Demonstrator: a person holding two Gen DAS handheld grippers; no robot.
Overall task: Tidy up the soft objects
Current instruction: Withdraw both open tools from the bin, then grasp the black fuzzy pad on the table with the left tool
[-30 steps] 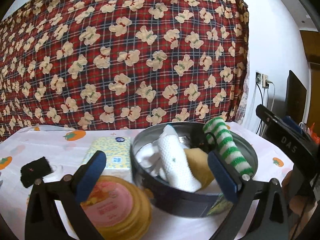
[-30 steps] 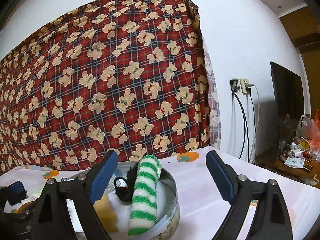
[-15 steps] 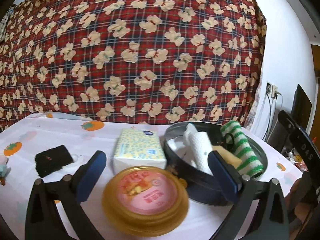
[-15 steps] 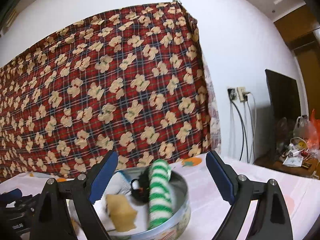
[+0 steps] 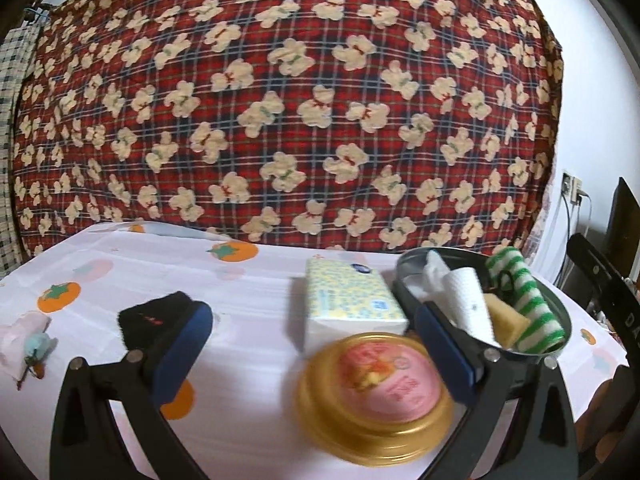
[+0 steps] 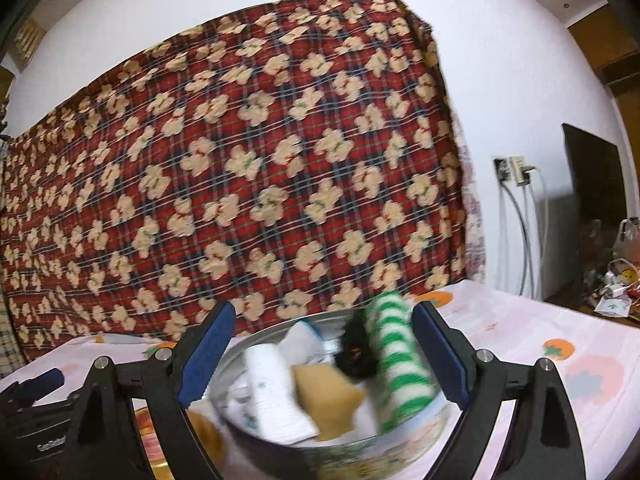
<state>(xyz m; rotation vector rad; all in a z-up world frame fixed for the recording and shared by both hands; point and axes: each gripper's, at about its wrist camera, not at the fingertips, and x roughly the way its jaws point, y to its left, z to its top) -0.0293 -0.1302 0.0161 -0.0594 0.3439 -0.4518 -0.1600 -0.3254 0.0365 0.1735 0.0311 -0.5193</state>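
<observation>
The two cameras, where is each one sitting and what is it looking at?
Left wrist view: sits on the left gripper, looking along its open jaws, slightly down, at the gold-rimmed lid, tissue pack, black cloth and round tin; the other gripper's black frame shows at the right edge.
Right wrist view: sits on the right gripper, looking level over the tin toward the plaid blanket; its jaws are open.
Both views share the tin, the green-striped roll and the blanket.
</observation>
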